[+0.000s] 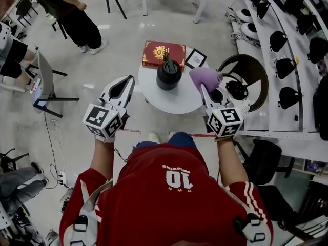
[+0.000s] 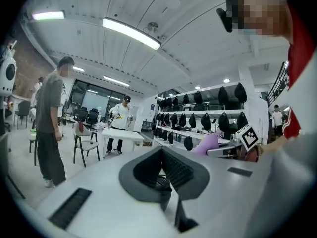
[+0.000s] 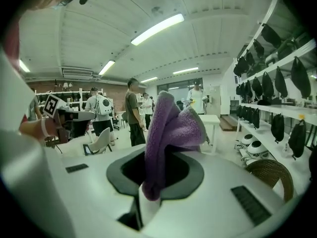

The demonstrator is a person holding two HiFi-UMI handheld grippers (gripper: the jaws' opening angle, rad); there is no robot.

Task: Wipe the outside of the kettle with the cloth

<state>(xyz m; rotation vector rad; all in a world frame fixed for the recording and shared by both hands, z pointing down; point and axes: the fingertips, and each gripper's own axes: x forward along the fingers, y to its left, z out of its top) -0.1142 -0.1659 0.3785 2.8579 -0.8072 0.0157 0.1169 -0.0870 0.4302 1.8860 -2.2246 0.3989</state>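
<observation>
Head view, bottom of the frame: the person's red jersey (image 1: pixel 169 199) fills the lower edge. Both forearms reach up the frame from it.

Just above, the two grippers are held side by side, well apart, with their marker cubes facing the camera.
- The left gripper (image 1: pixel 130 79) sits at centre left. The left gripper view shows its jaws drawn together with nothing between them.
- The right gripper (image 1: pixel 203 87) sits at centre right, jaws clamped on a purple cloth (image 1: pixel 205 77). In the right gripper view the fabric rises from between the jaws and folds over to the right.

Next out is a round white table (image 1: pixel 174 100) at the centre of the frame. The dark, squat kettle (image 1: pixel 168 74) stands upright on it, between the two gripper tips. The cloth appears just right of the kettle with a narrow gap showing (height above the table cannot be judged from this view).

At the table's far edge:
- A red book with a gold emblem (image 1: pixel 156 53) lies flat.
- A small black-framed card (image 1: pixel 196 59) sits just to its right.

Further out:
- A round wicker basket (image 1: pixel 258 68) stands at centre right.
- White shelves carrying black bags (image 1: pixel 287 50) run along the right edge.
- A standing person in dark clothes (image 1: pixel 77 19) is at the upper left.
</observation>
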